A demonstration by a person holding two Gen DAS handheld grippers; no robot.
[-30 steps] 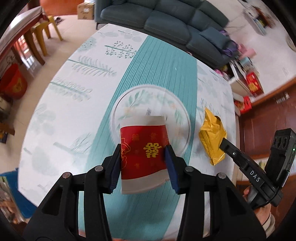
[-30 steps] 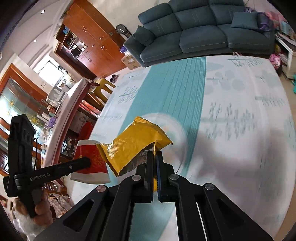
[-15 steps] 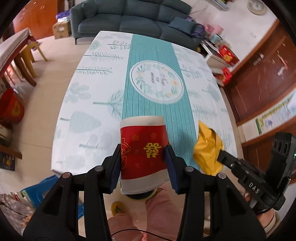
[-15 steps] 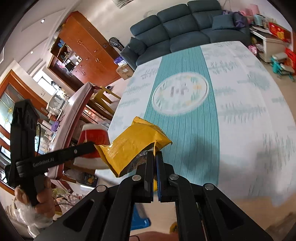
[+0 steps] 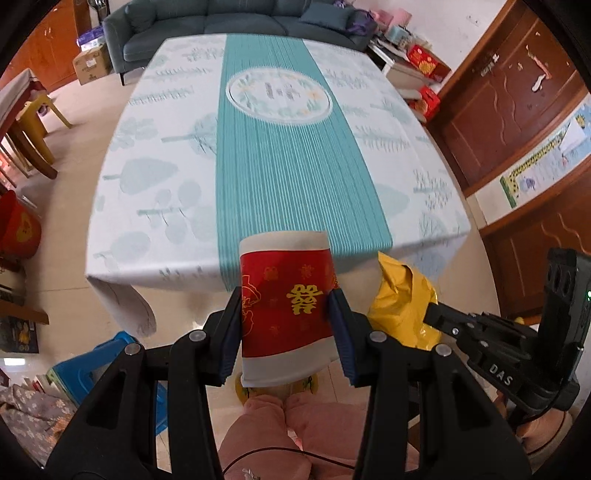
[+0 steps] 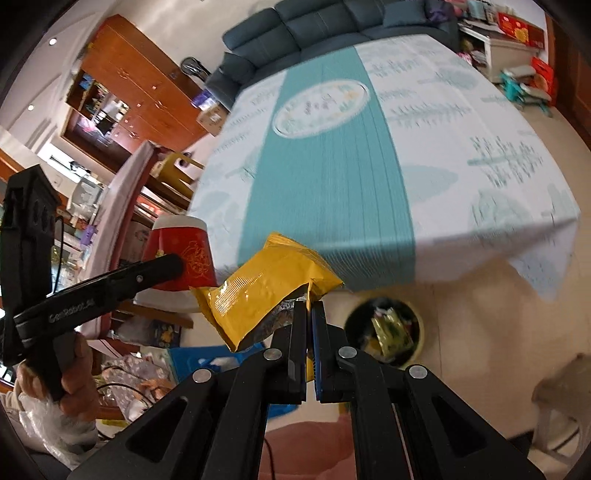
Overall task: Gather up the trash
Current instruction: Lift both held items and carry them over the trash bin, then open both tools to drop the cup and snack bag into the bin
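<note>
My left gripper [image 5: 286, 314] is shut on a red paper cup [image 5: 288, 306] with gold characters and a white rim, held off the near edge of the table [image 5: 295, 177]. The cup also shows in the right wrist view [image 6: 181, 258]. My right gripper [image 6: 309, 314] is shut on a crumpled yellow snack wrapper [image 6: 266, 288], which also shows beside the cup in the left wrist view [image 5: 402, 310]. A black trash bin [image 6: 384, 332] with wrappers inside stands on the floor below the table's edge, just right of my right gripper.
The table carries a white and teal cloth with a round emblem [image 5: 279, 94]. A blue stool [image 5: 92, 365] stands on the floor at the left. A dark sofa [image 5: 221, 22] is beyond the table. Wooden cabinets [image 5: 517, 110] line the right.
Both grippers have pulled back from over the table's middle to past its near edge, carrying the cup and the wrapper. The trash bin has come into the right wrist view.
</note>
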